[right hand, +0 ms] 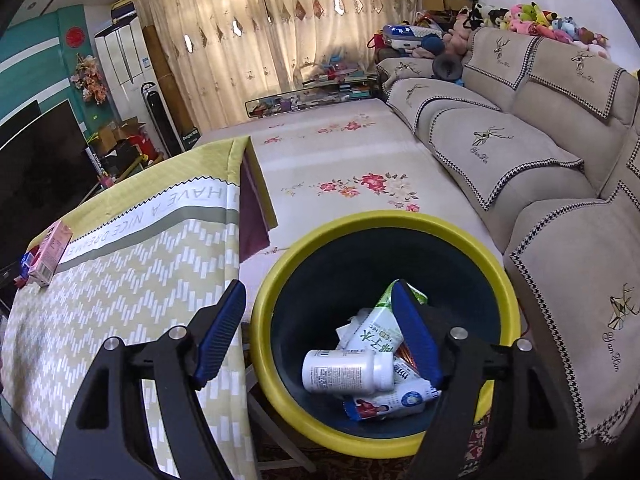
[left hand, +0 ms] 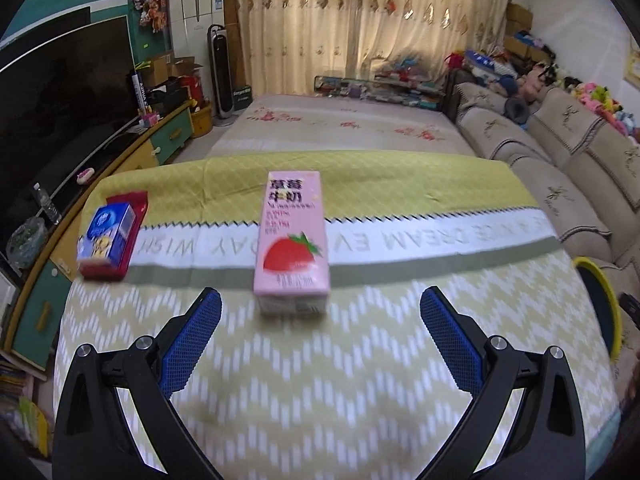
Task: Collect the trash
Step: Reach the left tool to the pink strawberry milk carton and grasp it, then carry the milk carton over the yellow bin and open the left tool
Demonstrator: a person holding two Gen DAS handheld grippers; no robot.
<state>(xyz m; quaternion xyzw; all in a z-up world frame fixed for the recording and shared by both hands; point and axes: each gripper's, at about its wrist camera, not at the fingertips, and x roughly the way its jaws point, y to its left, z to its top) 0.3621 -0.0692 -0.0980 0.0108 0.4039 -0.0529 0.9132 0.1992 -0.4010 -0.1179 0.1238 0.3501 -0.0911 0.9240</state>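
Note:
A pink strawberry milk carton (left hand: 293,240) lies on the yellow patterned tablecloth (left hand: 320,380), just ahead of my left gripper (left hand: 320,304), which is open and empty. A blue box (left hand: 107,232) on a red box (left hand: 132,236) sits at the table's left. The carton also shows far left in the right wrist view (right hand: 50,254). My right gripper (right hand: 320,296) is open and empty above the yellow-rimmed dark bin (right hand: 276,280). The bin holds a white bottle (right hand: 346,372), a green and white carton (right hand: 376,328) and other wrappers.
A beige sofa (right hand: 520,140) runs along the right. A floral mat (right hand: 340,168) covers the floor beyond the table. A TV (left hand: 60,100) on a cabinet stands left. The bin's rim shows at the table's right edge in the left wrist view (left hand: 608,300).

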